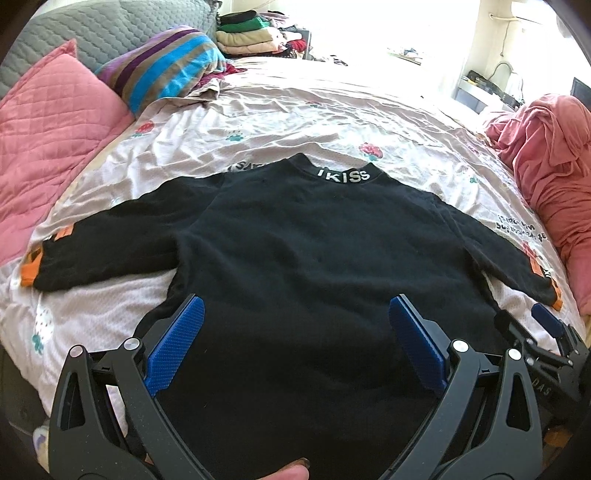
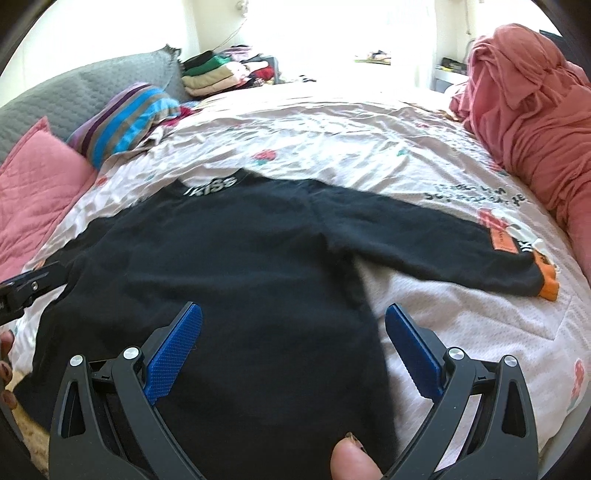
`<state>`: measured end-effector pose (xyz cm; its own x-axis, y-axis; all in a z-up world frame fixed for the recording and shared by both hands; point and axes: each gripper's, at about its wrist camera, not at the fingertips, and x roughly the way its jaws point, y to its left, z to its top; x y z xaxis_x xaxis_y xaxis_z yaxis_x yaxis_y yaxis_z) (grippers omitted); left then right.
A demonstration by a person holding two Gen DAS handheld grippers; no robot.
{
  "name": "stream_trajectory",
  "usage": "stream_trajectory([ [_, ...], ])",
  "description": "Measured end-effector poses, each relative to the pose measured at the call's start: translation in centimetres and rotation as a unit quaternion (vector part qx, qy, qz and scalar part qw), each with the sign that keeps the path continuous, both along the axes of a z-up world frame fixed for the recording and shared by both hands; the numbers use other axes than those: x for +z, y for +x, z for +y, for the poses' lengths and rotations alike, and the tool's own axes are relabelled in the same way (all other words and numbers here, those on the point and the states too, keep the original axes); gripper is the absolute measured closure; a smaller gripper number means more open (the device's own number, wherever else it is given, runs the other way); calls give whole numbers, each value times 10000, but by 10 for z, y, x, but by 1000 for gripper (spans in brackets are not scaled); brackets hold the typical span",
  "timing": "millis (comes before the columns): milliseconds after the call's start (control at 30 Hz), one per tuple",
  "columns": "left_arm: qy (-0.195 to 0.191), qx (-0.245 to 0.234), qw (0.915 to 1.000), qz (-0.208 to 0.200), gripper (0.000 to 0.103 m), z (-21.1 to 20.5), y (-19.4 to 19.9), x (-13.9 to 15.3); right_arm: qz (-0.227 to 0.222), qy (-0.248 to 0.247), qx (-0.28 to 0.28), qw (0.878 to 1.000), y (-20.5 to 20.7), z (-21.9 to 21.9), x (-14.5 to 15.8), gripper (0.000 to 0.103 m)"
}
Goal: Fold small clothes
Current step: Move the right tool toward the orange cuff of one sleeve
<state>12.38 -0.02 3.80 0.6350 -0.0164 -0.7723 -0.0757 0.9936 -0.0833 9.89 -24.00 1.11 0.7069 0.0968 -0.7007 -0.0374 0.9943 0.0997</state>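
Black sweater [image 1: 295,251] lies flat on bed [image 1: 258,122], sleeves spread for folding. Left gripper [image 1: 295,339] and right gripper [image 2: 293,343] hover wide, empty, above near hem.

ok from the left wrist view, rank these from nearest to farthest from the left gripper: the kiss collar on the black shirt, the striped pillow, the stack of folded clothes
1. The collar of the black shirt, straight ahead of the open left gripper.
2. The striped pillow, farther back and to the left.
3. The stack of folded clothes, at the far end of the bed.
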Motion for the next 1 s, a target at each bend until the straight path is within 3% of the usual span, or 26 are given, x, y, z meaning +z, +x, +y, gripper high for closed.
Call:
stream_trajectory([
  [533, -92, -423, 9990, 106, 9, -28, 55, -1, 127, 66, -1198, 9927, 32, -87, -11, 4],
  [1000, -259, -576, 9976, 293, 9, -36, 103, -18, 510, 281, -2506, 9663, 35, -183, -37, 4],
])
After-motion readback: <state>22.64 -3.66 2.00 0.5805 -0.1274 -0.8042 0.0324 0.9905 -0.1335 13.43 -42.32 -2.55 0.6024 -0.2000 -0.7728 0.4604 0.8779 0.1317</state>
